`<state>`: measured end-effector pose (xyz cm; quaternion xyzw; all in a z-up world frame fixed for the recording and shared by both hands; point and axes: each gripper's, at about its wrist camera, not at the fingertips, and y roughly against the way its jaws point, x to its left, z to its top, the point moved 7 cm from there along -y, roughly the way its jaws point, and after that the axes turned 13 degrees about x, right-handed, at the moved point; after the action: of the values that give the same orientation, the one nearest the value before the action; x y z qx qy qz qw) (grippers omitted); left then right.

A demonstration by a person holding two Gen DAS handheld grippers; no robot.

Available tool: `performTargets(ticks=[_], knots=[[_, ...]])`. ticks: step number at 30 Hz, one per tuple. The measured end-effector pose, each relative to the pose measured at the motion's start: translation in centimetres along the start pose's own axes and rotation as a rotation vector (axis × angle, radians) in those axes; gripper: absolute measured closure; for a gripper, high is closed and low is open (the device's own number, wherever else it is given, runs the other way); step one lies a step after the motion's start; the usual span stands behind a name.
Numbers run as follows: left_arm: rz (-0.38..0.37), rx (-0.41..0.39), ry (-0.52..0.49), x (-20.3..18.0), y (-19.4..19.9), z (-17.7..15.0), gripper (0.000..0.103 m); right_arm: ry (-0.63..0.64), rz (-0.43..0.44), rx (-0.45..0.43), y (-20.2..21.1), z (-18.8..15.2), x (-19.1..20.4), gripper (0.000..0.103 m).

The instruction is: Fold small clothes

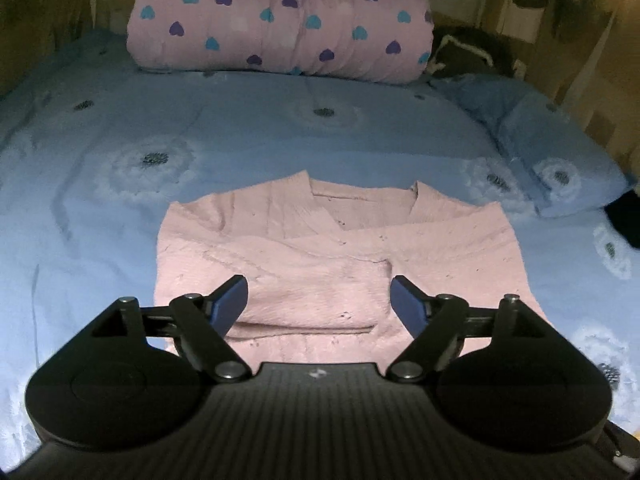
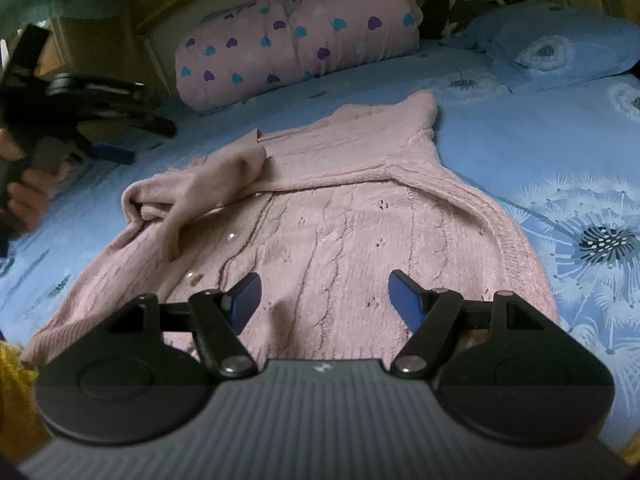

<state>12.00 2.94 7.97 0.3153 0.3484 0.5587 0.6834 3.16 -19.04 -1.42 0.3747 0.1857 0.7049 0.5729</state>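
A pink knitted cardigan (image 1: 340, 248) lies flat on the blue bedsheet (image 1: 240, 140), collar away from me, with both sleeves folded across its front. My left gripper (image 1: 318, 300) is open and empty, just above the cardigan's lower part. In the right wrist view the cardigan (image 2: 320, 216) lies slantwise with one sleeve (image 2: 200, 184) folded over the button line. My right gripper (image 2: 324, 296) is open and empty, over the cardigan's hem area. The left gripper (image 2: 108, 152) shows at the left edge of that view, held in a hand.
A rolled pink quilt with heart prints (image 1: 280, 20) lies at the head of the bed. A blue pillow (image 1: 552, 152) sits at the right, also in the right wrist view (image 2: 560, 40). Dark cloth (image 1: 468, 52) lies in the far corner. Wooden walls surround the bed.
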Motion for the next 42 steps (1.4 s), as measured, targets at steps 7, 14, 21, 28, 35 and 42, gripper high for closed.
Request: performTargets(ticks=[7,14,21,28,35,42], knots=[[-0.013,-0.063,0.123,3.7,-0.4,-0.5,0.021,0.021,0.024,0.034,0.5,1.4,1.5,0.029],[0.028,-0.119,0.134,6.1,-2.5,0.2,0.022,0.021,0.079,0.055,-0.4,4.4,4.4,0.029],[0.049,-0.112,0.144,7.6,-4.8,0.9,0.023,-0.05,0.154,0.129,-4.7,6.5,7.3,0.029],[0.038,-0.079,0.18,8.5,-5.4,0.4,0.023,-0.017,0.186,0.199,-8.9,6.7,10.0,0.035],[0.072,-0.042,0.189,8.9,-5.9,-0.2,0.023,0.017,0.207,0.219,-8.9,7.0,9.8,0.084],[0.103,0.003,0.177,8.8,-6.8,-1.1,0.023,-0.125,0.186,0.083,-5.3,11.5,4.8,0.085]])
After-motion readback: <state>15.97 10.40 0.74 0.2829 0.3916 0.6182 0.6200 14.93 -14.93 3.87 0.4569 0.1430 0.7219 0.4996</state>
